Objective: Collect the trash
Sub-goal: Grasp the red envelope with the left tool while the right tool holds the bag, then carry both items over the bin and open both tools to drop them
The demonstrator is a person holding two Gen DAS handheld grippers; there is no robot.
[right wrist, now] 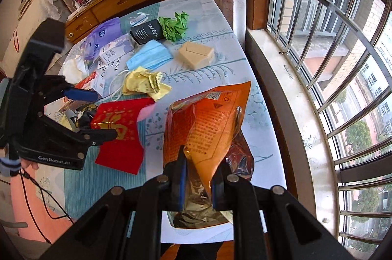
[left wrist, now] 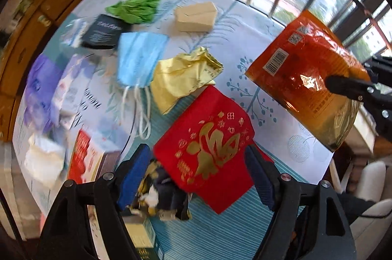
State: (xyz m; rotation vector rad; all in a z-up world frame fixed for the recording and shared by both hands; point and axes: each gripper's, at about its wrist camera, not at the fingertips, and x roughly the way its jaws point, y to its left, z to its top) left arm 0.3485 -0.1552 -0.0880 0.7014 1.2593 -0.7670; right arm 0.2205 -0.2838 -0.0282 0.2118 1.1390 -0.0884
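My left gripper (left wrist: 196,174) points straight down over a red bag with gold print (left wrist: 210,145), open, its blue pads (left wrist: 133,176) standing either side of the bag without pressing it. The bag lies flat on the table (left wrist: 303,149). A crumpled dark and yellow wrapper (left wrist: 159,198) sits by the left pad. My right gripper (right wrist: 196,176) is shut on the lower edge of an orange snack bag (right wrist: 208,118), held up above the table's window side. The same orange snack bag (left wrist: 306,64) shows at the right of the left wrist view. From the right wrist, the left gripper (right wrist: 94,114) hovers over the red bag (right wrist: 120,135).
Farther back lie a yellow crumpled wrapper (left wrist: 181,78), a blue face mask (left wrist: 139,59), green crumpled paper (left wrist: 134,7), a beige box (left wrist: 196,17), a black packet (left wrist: 103,32), a purple packet (right wrist: 103,37), white tissue (right wrist: 72,69) and a red-white box (left wrist: 85,159). A barred window (right wrist: 330,64) runs along the right.
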